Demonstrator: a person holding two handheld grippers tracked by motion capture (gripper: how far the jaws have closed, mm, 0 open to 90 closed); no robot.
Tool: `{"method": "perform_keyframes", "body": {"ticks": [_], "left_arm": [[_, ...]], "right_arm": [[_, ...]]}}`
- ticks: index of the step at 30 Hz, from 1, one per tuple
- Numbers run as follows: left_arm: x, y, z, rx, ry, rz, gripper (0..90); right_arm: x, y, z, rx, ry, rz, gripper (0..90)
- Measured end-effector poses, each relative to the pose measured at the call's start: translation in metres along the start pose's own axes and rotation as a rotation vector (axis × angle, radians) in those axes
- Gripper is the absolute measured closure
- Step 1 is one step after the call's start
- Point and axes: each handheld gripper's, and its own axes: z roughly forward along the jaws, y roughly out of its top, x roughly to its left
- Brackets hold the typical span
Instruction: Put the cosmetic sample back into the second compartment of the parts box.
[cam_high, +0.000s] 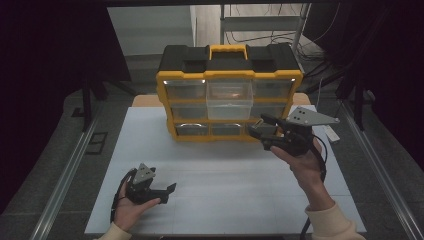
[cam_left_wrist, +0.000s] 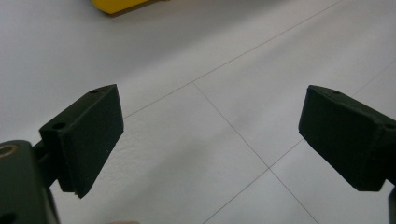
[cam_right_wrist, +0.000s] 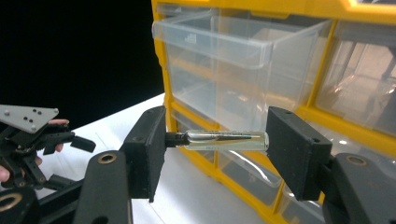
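We see the right gripper (cam_right_wrist: 216, 140) clamped end to end on a small clear vial (cam_right_wrist: 226, 139) with a dark cap; one jaw presses on the cap end and the other on the glass bottom, so the vial lies level between them. In the high view this gripper (cam_high: 265, 127) is held up off the bench, near its right edge and toward the far side, just in front of the lower right of the drawer cabinet (cam_high: 230, 90). The vial sits close before the cabinet's yellow frame, below the pulled-out drawer (cam_right_wrist: 233, 56), and apart from both.

That cabinet stands at the far edge of the white bench (cam_high: 225, 200), yellow with a black top and handle, its clear drawers in rows. The middle drawer of the top row (cam_high: 230, 97) is drawn out toward us.

Our left gripper (cam_high: 165, 192) rests low near the near left corner of the bench, held in the left hand (cam_high: 131, 210). Its jaws stand wide apart with nothing between them; in its own view we see bare white bench surface (cam_left_wrist: 210, 154) under the gap (cam_left_wrist: 210, 135).
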Motion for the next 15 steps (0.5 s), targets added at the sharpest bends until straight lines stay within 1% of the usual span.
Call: {"method": "perform_keyframes", "body": {"ticks": [6, 10, 13, 15], "left_arm": [[0.0, 0.0, 0.0, -0.001, 0.0, -0.003, 7.4], [0.001, 0.0, -0.001, -0.002, 0.001, -0.004, 7.4], [0.001, 0.0, -0.001, -0.003, 0.002, -0.004, 7.4], [0.001, 0.001, -0.001, -0.003, 0.002, -0.003, 7.4]], "right_arm": [[0.0, 0.011, 0.0, -0.01, -0.004, -0.006, 40.0], [0.001, 0.019, 0.0, -0.03, -0.008, -0.008, 40.0], [0.001, 0.024, 0.0, -0.031, -0.004, -0.008, 40.0], [0.001, 0.027, 0.0, -0.032, -0.013, -0.007, 40.0]]}}
